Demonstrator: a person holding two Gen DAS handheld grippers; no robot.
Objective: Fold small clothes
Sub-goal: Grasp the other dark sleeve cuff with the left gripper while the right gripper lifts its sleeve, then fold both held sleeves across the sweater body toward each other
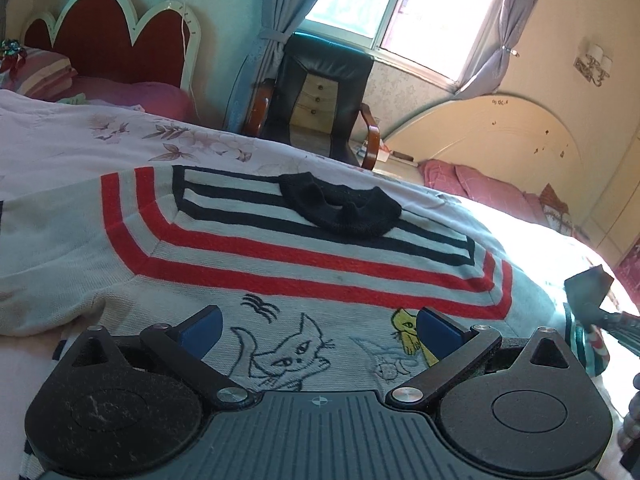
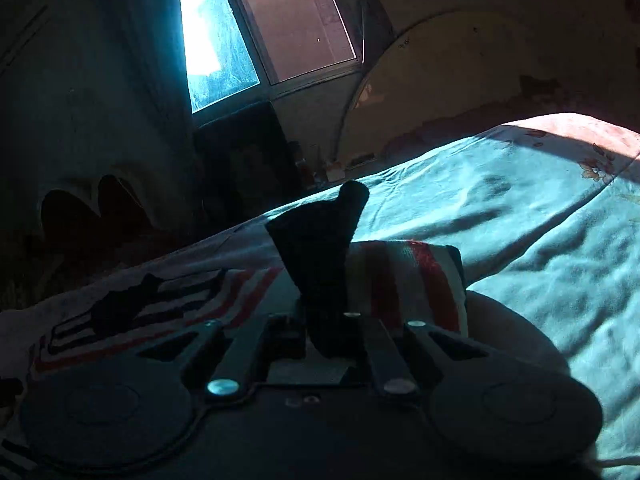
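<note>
Small knitted sweater (image 1: 280,264) lying on a bed (image 1: 120,132) with a floral cover, front side up, collar (image 1: 340,210) toward the far side; red and dark stripes and cat motifs are visible across the chest.

Left: the sleeve on this side lies spread outward and flat, not yet folded. The left gripper (image 1: 318,330) hovers low over the hem area with its jaws wide apart and nothing between the blue pads (image 1: 204,330); the fabric below shows through the gap, and whether the pads touch it cannot be told.

Centre: the body panel lies flat and open; no fold line crosses it.

Right: the right gripper (image 2: 324,334) has its jaws closed nearly together on the dark cuff (image 2: 320,256) of the other sleeve (image 2: 404,276), which stands up from the pinch. The striped part of that sleeve rises off the bed behind the cuff, so this end appears lifted. In the left wrist view the same gripper shows at the right edge, beside the sweater's side.

Progress, as judged: the fold is at its first stage. One sleeve is gripped and raised, apparently ready to be carried inward over the chest; the opposite sleeve, the sides and the bottom-to-collar fold all remain.
</note>
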